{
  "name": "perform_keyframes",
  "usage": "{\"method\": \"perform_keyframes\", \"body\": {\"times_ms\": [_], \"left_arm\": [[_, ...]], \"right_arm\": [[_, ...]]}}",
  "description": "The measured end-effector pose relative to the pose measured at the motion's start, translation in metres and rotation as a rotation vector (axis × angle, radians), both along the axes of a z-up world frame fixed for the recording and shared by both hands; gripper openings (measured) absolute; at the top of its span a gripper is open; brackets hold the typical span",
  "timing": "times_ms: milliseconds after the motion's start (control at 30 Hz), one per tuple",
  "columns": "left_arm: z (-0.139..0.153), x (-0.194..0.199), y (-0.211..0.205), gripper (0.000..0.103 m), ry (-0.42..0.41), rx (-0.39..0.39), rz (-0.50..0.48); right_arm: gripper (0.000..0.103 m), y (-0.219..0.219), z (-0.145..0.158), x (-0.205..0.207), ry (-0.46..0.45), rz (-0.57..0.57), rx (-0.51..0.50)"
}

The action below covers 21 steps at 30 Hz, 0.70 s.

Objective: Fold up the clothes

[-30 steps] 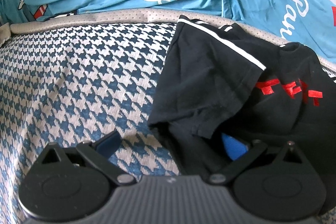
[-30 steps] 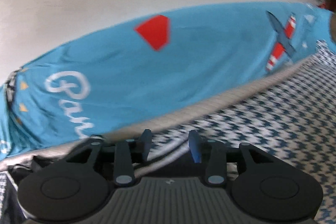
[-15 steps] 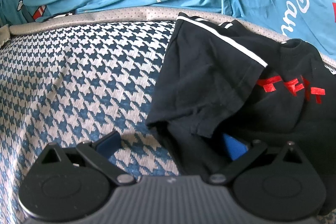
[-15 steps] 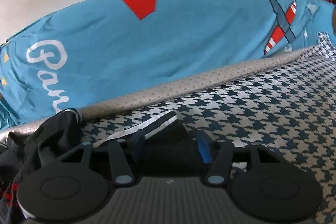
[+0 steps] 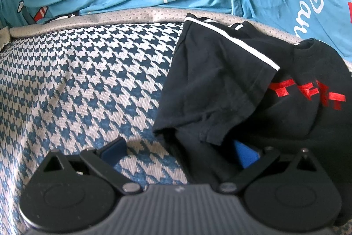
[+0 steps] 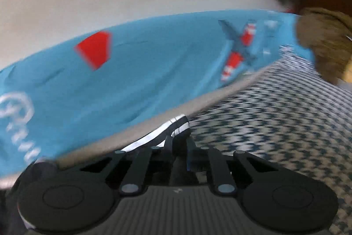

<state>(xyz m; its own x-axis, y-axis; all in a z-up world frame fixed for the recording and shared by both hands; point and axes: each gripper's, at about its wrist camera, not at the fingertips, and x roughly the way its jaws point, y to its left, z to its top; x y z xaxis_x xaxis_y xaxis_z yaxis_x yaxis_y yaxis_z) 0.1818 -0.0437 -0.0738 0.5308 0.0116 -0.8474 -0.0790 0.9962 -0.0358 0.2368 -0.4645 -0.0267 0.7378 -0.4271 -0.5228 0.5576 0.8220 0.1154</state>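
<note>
1. The black T-shirt [image 5: 231,85] lies crumpled on the houndstooth cover [image 5: 88,85], filling the left wrist view from about 1 to 5 o'clock; its right side runs off the frame, so its full outline cannot be seen.
2. A sleeve with white stripe folds over the chest, hiding part of the red lettering [image 5: 308,94], which cannot be read.
3. The left gripper [image 5: 179,150] stands wide open. Its left pad rests bare over the cover at 7 o'clock; its right pad [image 5: 245,154] is half buried under a sleeve hem, and whether it touches the cloth is unclear.
4. The right wrist view is smeared by motion. The right gripper [image 6: 179,143] is closing, its fingers nearly together on the white-striped edge [image 6: 167,131] of the shirt at 6 o'clock; the pads are lost in dark cloth.
5. Beyond, a blue printed sheet [image 6: 154,72] crosses the middle; a brown blurred shape [image 6: 323,43] at 2 o'clock cannot be identified.
</note>
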Motion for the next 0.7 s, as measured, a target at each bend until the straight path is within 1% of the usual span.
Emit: {"method": "perform_keyframes", "body": {"times_ms": [133,200,233,300,367,467,700], "left_arm": [[-0.001,0.000,0.000,0.103,-0.002,-0.001,0.005],[-0.001,0.000,0.001,0.103,-0.005,-0.001,0.007],[-0.001,0.000,0.001,0.103,-0.007,0.000,0.008],[-0.001,0.000,0.002,0.103,-0.012,-0.002,0.010],[-0.001,0.001,0.003,0.103,-0.017,-0.006,0.012],[0.000,0.002,0.003,0.103,-0.027,-0.008,0.014],[0.000,0.003,0.003,0.103,-0.050,-0.009,0.013]], "right_arm": [[0.014,-0.011,-0.005,0.001,0.047,-0.079,0.050],[0.014,-0.009,-0.001,-0.001,0.050,-0.096,0.017],[0.017,-0.007,0.002,-0.001,0.045,-0.099,-0.005],[0.019,-0.004,0.009,-0.004,0.020,-0.101,-0.032],[0.019,-0.001,0.014,-0.005,0.002,-0.078,-0.021],[0.019,0.003,0.021,-0.006,0.000,-0.025,0.017],[0.022,0.028,0.034,-0.016,0.019,0.110,0.150]]}}
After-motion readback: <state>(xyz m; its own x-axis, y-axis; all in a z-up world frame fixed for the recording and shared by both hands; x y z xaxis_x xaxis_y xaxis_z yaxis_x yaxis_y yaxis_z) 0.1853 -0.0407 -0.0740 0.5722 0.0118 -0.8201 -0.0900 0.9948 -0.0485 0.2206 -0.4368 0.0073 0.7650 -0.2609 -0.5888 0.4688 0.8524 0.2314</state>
